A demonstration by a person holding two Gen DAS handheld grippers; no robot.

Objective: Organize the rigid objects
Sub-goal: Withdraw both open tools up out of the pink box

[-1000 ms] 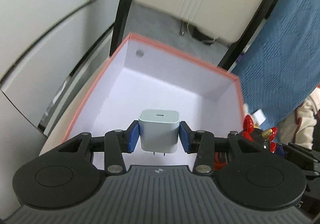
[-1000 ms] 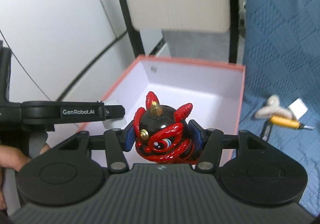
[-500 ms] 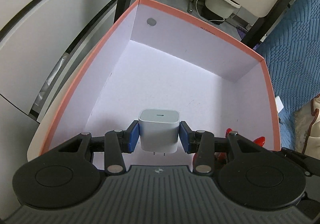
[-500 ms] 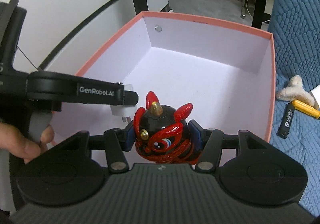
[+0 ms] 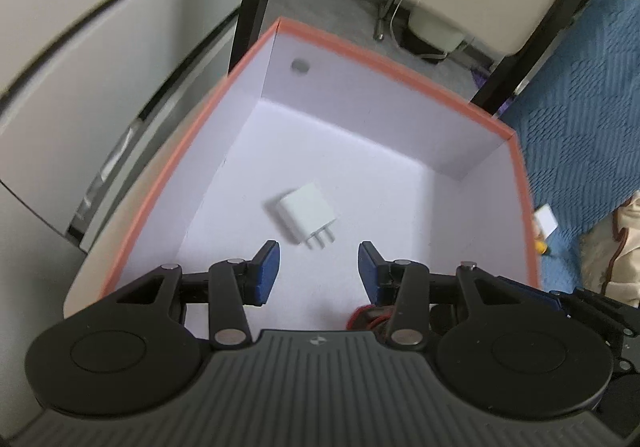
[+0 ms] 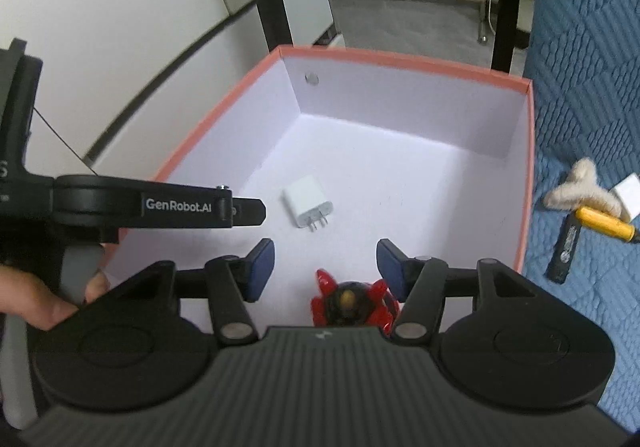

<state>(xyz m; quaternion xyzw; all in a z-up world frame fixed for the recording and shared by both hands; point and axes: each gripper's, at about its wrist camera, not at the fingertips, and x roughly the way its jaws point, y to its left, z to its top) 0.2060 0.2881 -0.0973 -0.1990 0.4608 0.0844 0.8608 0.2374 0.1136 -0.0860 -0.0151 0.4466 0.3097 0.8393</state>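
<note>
A white box with an orange rim stands open below both grippers. A white charger plug lies on its floor, prongs toward me. A red and black lion-head toy lies on the box floor near the front, partly hidden by the right gripper's body; a sliver of it shows in the left wrist view. My left gripper is open and empty above the box. My right gripper is open and empty above the toy.
On the blue quilted cloth right of the box lie a black marker, a yellow pen, a beige fuzzy item and a small white block. Black chair legs stand behind the box. A white wall panel is at left.
Both grippers opened. The charger plug dropped from the left gripper onto the box floor, and the lion-head toy dropped from the right gripper into the box.
</note>
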